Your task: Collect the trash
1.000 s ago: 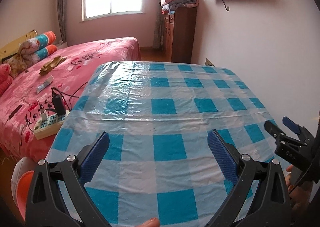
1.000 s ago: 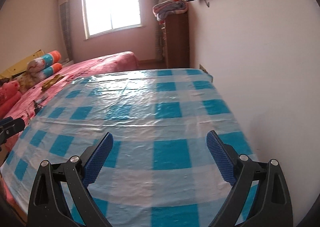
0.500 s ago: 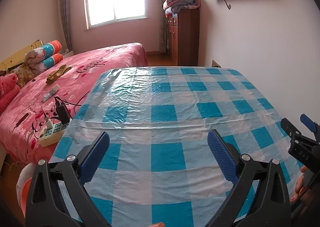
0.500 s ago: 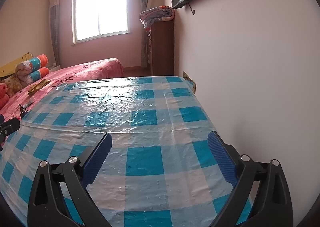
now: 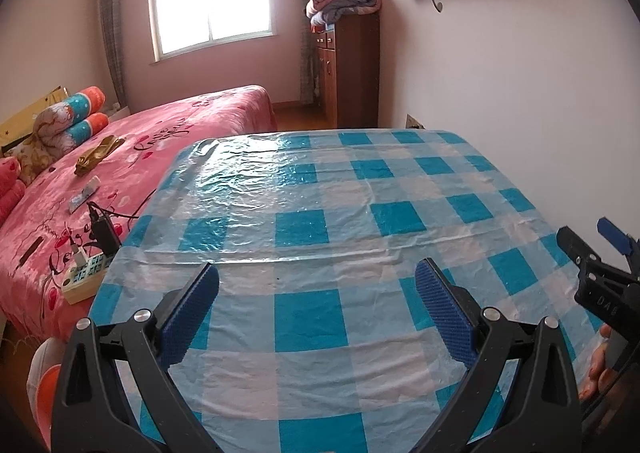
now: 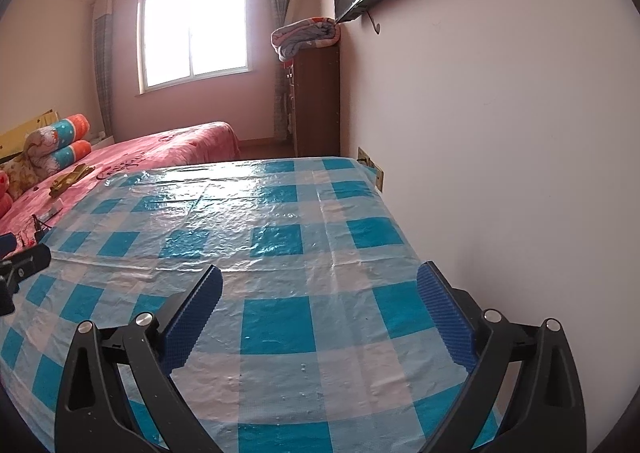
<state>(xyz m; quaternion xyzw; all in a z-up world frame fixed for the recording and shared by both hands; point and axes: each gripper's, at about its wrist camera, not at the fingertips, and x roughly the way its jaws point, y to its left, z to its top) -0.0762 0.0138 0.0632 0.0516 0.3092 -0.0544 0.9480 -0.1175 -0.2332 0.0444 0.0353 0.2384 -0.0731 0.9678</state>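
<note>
No trash shows in either view. A table with a blue and white checked plastic cloth (image 5: pixel 320 213) fills the middle of both views; it also shows in the right wrist view (image 6: pixel 260 237). My left gripper (image 5: pixel 316 293) is open and empty above the table's near edge. My right gripper (image 6: pixel 318 293) is open and empty over the table's near right part, close to the wall. The right gripper's tip shows at the right edge of the left wrist view (image 5: pixel 592 253). The left gripper's tip shows at the left edge of the right wrist view (image 6: pixel 28 261).
A bed with a pink cover (image 5: pixel 120 157) stands left of the table, with a power strip (image 5: pixel 82 277), cables, a remote and pillows on it. A brown cabinet (image 5: pixel 352 69) with folded blankets stands at the far wall. A white wall (image 6: pixel 500 133) runs along the table's right side.
Both views have tilted upward and shifted, showing more wall and ceiling. Both grippers stay open and empty. The right gripper has turned toward the wall.
</note>
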